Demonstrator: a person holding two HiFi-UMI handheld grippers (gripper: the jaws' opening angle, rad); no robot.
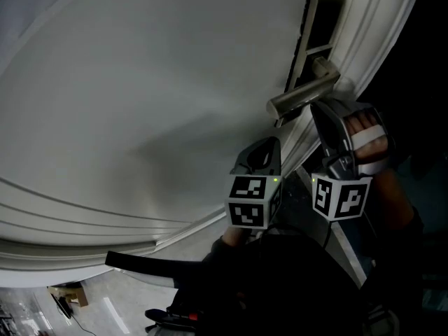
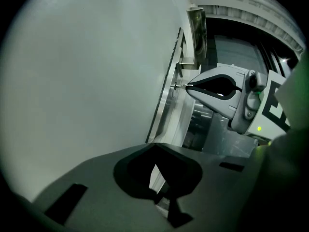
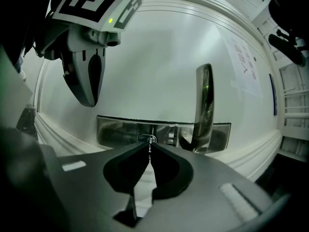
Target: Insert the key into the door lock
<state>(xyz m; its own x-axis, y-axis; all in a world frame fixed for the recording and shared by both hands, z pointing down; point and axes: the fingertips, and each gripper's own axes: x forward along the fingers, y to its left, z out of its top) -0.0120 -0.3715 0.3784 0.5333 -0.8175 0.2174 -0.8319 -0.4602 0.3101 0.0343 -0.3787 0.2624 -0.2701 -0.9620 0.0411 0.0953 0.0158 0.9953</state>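
Jaws of left gripper pressed tip to tip, nothing between them, in left gripper view; ahead and to its right, right gripper noses against lock plate on white door. Right gripper view: jaws clamped on thin key, key's tip at keyhole dead ahead, depth of entry unclear; lever handle just right of tips. Head view: both grippers side by side just below handle, hand wrapped round right one
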